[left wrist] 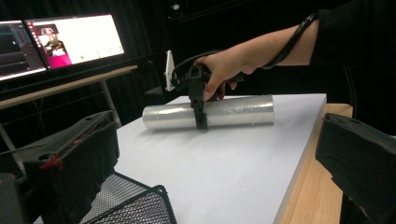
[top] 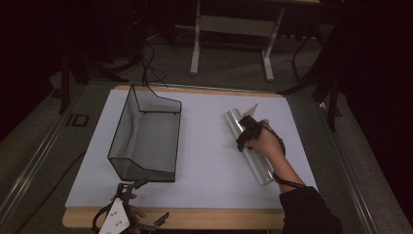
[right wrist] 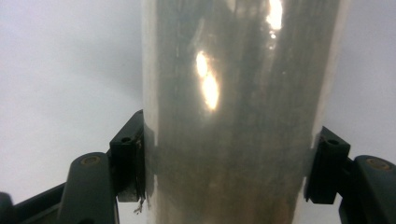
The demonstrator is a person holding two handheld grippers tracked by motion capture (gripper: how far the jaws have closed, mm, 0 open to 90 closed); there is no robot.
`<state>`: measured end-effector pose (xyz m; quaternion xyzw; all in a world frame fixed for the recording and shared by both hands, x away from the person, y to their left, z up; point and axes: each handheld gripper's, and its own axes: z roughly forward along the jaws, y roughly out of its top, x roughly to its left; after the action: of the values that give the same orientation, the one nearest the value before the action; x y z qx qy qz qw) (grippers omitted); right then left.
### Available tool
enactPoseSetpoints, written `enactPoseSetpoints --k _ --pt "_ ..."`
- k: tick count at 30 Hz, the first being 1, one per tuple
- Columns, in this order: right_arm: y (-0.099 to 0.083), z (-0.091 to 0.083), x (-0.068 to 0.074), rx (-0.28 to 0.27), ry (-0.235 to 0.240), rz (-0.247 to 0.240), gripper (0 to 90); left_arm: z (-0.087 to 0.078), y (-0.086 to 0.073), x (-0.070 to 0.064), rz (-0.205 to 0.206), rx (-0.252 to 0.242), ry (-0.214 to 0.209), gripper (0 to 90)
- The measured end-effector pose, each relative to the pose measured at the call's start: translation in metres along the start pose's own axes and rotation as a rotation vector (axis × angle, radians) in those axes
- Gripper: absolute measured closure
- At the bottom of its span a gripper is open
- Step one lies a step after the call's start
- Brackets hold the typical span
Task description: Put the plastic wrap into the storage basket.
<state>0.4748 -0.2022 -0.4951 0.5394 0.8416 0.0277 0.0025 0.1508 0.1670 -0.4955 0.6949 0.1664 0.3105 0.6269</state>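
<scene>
One roll of clear film (top: 249, 146) lies flat on the white table sheet (top: 209, 161), set diagonally between the right gripper's (top: 245, 132) jaws; in the right gripper view one jaw presses each flank of the roll (right wrist: 233, 121) — clamped on it near the middle of its length, both ends projecting free. One black wire-mesh basket (top: 146, 139) stands well apart from that gripper, toward the sheet's other side, with bare sheet between them. The left gripper (top: 127, 195) sits at the near table edge (top: 195, 219), just beside the basket's near corner — its jaws stand wide apart, holding nothing. Two monitors (left wrist: 56, 42) glow beyond the table.
</scene>
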Motion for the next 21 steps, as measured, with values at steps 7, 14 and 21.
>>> enactPoseSetpoints --k 7,14,21 --pt "0.002 -0.021 -0.003 -0.035 0.067 0.046 31.9 0.001 0.000 0.000 0.000 0.000 0.003 0.0" --pt "0.007 -0.035 -0.001 -0.010 0.078 0.055 31.9 0.001 0.000 -0.001 0.002 -0.002 0.004 0.0" --pt "0.013 -0.046 0.001 -0.032 0.118 0.090 32.0 0.001 0.000 0.000 0.001 -0.001 0.004 0.0"
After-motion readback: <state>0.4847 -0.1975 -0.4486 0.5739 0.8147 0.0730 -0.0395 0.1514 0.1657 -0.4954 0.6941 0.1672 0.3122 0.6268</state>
